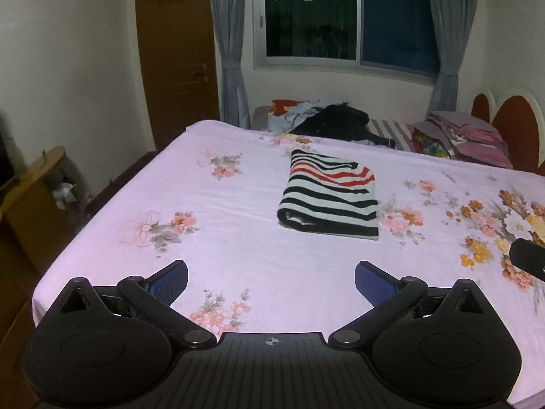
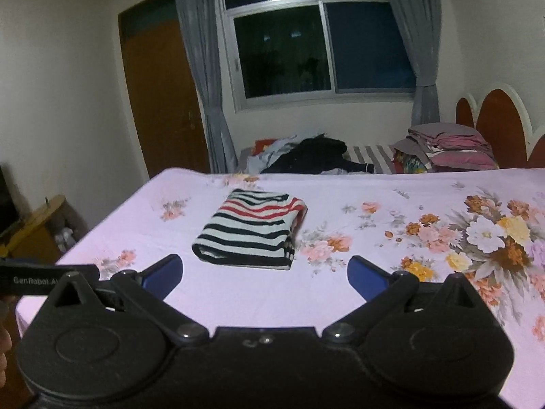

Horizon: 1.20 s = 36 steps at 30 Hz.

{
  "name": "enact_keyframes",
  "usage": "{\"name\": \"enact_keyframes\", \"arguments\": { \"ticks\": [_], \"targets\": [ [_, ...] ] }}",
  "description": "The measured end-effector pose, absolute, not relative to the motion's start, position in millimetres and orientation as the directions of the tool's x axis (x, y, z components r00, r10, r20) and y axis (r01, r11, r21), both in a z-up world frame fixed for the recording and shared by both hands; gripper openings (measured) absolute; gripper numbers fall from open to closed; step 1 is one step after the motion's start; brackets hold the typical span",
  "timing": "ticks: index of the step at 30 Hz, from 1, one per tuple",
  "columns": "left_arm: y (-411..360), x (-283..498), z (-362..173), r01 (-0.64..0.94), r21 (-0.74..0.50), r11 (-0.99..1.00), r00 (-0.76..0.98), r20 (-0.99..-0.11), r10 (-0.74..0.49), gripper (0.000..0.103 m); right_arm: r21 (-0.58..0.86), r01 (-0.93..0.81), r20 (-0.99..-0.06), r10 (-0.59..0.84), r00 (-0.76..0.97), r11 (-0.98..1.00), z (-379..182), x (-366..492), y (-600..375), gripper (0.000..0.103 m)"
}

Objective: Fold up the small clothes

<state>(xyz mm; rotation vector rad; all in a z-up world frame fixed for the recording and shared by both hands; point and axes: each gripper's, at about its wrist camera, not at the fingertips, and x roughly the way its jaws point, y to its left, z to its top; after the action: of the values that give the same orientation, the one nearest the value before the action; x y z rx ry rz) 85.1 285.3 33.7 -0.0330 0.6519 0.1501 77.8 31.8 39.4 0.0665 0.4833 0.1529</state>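
A small striped garment (image 1: 328,196), white with black and red stripes, lies folded into a thick rectangle on the pink floral bedsheet (image 1: 221,238). The right wrist view shows the same striped garment (image 2: 250,230) from its left side. My left gripper (image 1: 270,281) hangs open above the sheet, well short of the garment, with nothing between its blue pads. My right gripper (image 2: 265,274) is also open and empty, just short of the garment's near edge. Part of the other gripper's body shows at the right edge (image 1: 528,259) of the left view and at the left edge (image 2: 44,277) of the right view.
A heap of dark and light clothes (image 1: 327,121) lies at the bed's far side, with stacked folded bedding (image 1: 463,136) by the red headboard (image 1: 514,126). The bed's left edge drops to a wooden cabinet (image 1: 30,191). A door (image 1: 173,51) and a curtained window (image 1: 344,20) stand behind.
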Motion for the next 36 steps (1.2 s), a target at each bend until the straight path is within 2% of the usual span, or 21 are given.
{"name": "enact_keyframes", "arguments": {
  "ticks": [4, 21, 36],
  "targets": [
    [283.6, 73.6, 40.9, -0.155, -0.014, 0.988, 0.794, -0.597, 0.116, 0.103, 0.093, -0.127, -0.445, 0.155, 0.882, 0.988, 41.4, 66.7, 28.4, 0.103],
    [260.1, 62.3, 55.7, -0.128, -0.006, 0.992, 0.818, -0.566, 0.102, 0.103, 0.094, -0.102, -0.413, 0.132, 0.901, 0.990, 47.1, 50.6, 15.7, 0.103],
    [262.2, 66.6, 55.9, -0.135, -0.017, 0.991, 0.807, -0.583, 0.100, 0.103, 0.101, -0.112, -0.411, 0.144, 0.900, 0.989, 46.5, 49.9, 20.7, 0.103]
  ]
}}
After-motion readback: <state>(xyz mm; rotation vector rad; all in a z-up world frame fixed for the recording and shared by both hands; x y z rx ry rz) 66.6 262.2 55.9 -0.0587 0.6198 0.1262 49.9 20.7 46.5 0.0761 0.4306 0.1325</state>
